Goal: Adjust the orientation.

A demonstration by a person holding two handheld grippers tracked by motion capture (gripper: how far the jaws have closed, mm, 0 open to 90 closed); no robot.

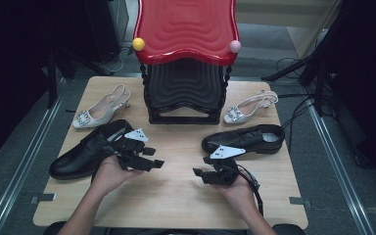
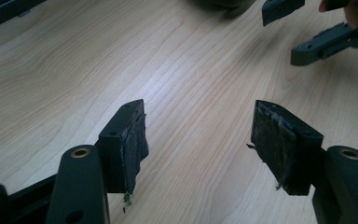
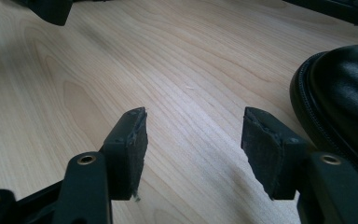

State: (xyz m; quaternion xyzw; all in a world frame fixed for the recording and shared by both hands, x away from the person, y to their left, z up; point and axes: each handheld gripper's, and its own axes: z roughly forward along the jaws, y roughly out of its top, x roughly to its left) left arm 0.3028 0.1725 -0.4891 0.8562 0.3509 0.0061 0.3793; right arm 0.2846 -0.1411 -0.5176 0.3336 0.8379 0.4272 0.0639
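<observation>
Just beside the right gripper (image 3: 193, 149), whose jaws stand apart and empty, lies the black shoe (image 3: 342, 98); approach it slowly and grip its firm edge.

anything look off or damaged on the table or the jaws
The rubber pads on the left gripper are worn, with frayed, ragged edges; the right gripper has pads chipped much the same. On the table, the black shoes and the pale heels lie apart rather than paired.
</observation>
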